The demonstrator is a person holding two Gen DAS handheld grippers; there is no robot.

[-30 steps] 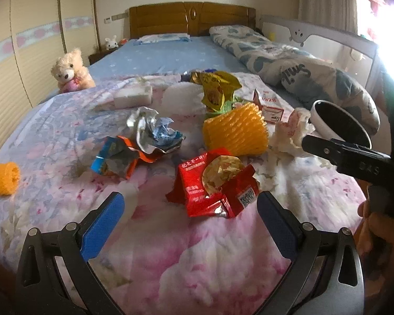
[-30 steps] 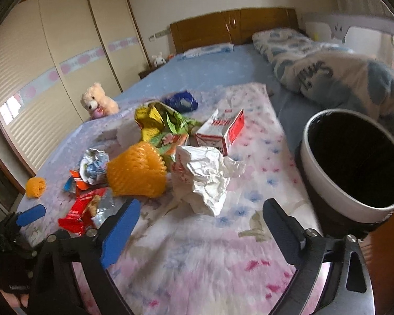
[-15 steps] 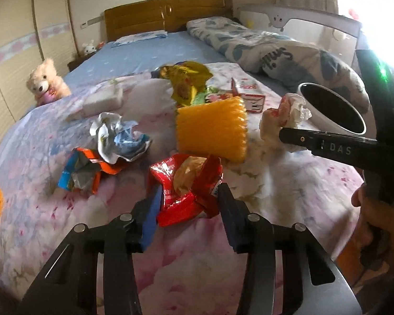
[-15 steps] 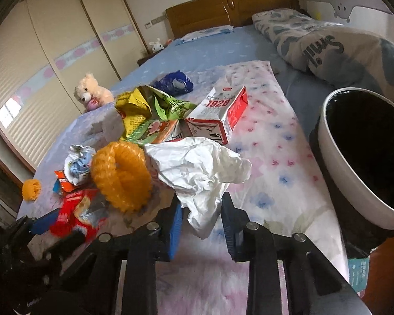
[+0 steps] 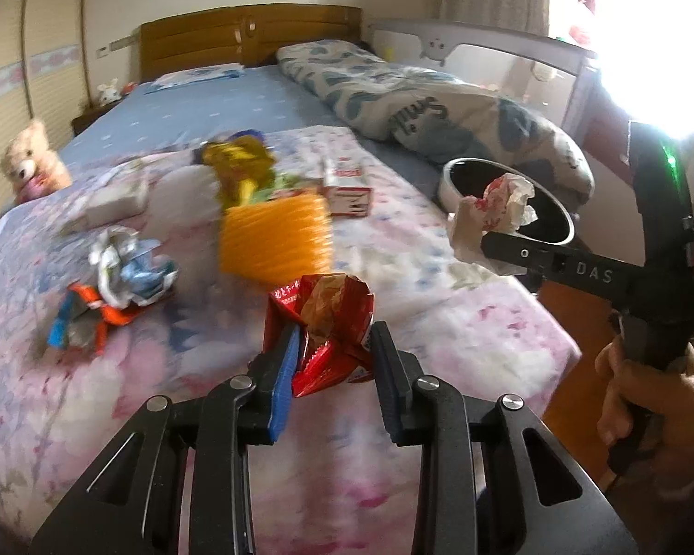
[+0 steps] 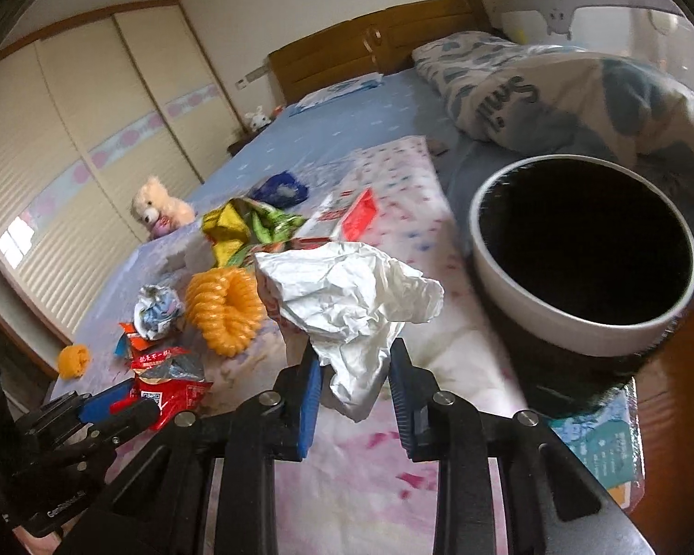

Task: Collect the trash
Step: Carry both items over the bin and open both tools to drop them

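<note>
Two pieces of trash are pinched at once, and we take the views in turn. From the left wrist view, our left gripper (image 5: 333, 360), its jaws having just closed, clamps the red snack wrapper (image 5: 321, 323) by its lower edge above the flowered bedspread (image 5: 462, 323); the foil is slick and held only at one end, so we judge it could slide out on the way to the bin (image 5: 550, 226), which sits far to the right. Motion blur smears the orange foam net (image 5: 273, 240) and the wrappers behind it. From the right wrist view, our right gripper (image 6: 354, 393) has likewise just narrowed onto the crumpled white paper (image 6: 347, 296), with the bin just beside it; the loose upper folds could snag its rim. The black interior hides any contents.
</note>
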